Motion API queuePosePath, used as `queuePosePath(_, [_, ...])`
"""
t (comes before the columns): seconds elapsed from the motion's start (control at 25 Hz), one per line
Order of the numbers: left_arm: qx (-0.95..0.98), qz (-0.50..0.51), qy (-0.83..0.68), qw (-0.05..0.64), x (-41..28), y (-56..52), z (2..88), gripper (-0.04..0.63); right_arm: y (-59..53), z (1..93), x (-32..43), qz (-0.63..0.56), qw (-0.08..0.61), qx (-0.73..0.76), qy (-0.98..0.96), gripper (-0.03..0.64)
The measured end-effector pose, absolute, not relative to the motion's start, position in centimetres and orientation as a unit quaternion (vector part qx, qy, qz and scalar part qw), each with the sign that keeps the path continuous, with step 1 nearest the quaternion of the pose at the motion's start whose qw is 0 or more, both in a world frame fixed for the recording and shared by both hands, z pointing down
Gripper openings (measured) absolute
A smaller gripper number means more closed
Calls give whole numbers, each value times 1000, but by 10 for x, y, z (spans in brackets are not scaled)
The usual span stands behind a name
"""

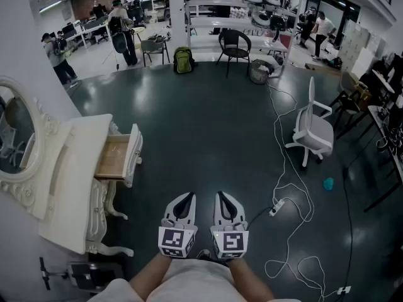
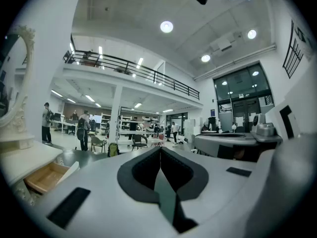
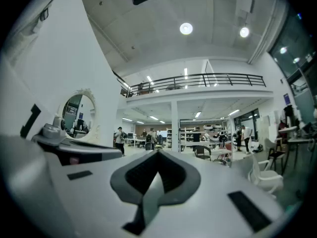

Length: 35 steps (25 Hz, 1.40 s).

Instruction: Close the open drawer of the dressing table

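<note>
A white dressing table with an oval mirror stands at the left in the head view. Its drawer is pulled out toward the right, showing a bare wooden inside. Both grippers are held side by side low in the middle, well right of the drawer and apart from it. My left gripper is shut with nothing in it, and so is my right gripper. In the left gripper view the open drawer shows at the lower left, beyond the shut left gripper. The right gripper points level into the hall.
A white office chair stands to the right on the dark floor. White cables and a power strip trail across the floor near my right side. A black chair, a green backpack and several people are far back.
</note>
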<state>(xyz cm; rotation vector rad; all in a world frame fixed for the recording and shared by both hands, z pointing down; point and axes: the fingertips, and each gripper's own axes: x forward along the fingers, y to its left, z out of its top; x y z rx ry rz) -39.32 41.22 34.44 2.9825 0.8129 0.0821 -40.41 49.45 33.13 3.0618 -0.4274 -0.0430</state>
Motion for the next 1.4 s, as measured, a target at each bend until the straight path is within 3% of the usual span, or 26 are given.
queuePosePath(0.76, [957, 65, 280, 31, -358, 447, 372, 9, 542, 358, -373, 24, 17, 995, -96, 15])
queuePosePath(1.16, [952, 86, 292, 34, -280, 461, 391, 9, 532, 359, -305, 10, 38, 990, -132, 15])
queuePosePath(1.4, [949, 89, 298, 39, -198, 458, 384, 9, 537, 348, -224, 21, 40, 992, -120, 15])
